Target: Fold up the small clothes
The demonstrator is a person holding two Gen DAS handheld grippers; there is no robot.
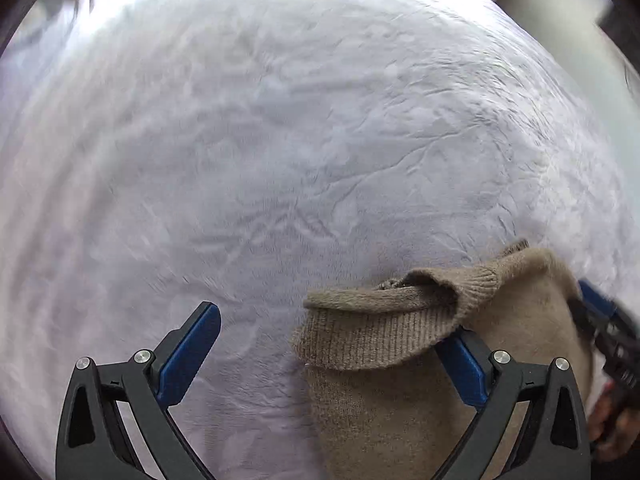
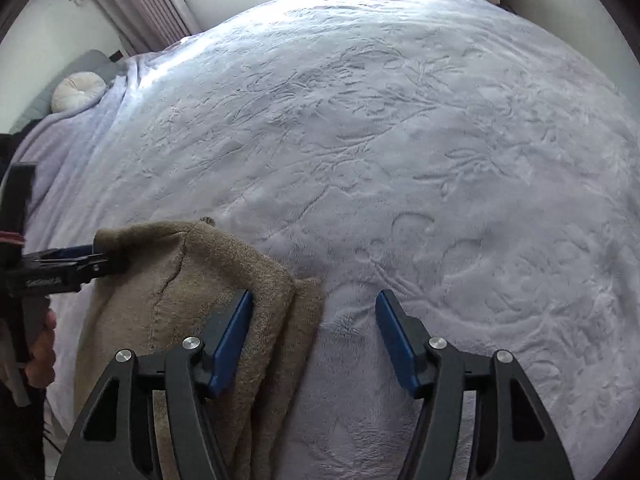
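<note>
Pale lilac plush blanket [image 2: 400, 140] covers the bed, curtains [image 2: 132, 4] and a round white cushion [image 2: 78, 90] at its far left. Left gripper [image 1: 332, 324] stands wide open, gripping nothing, its right finger tucked under the ribbed cuff of the tan knit garment [image 1: 400, 400] lying folded on the blanket. Right gripper [image 2: 316, 312] is open too, empty, its left finger over the garment's right edge

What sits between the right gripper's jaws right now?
Mostly bare lilac blanket. The brown knit garment only reaches in past the left jaw, and nothing is pinched by the right gripper. Shown in the right wrist view.
</note>
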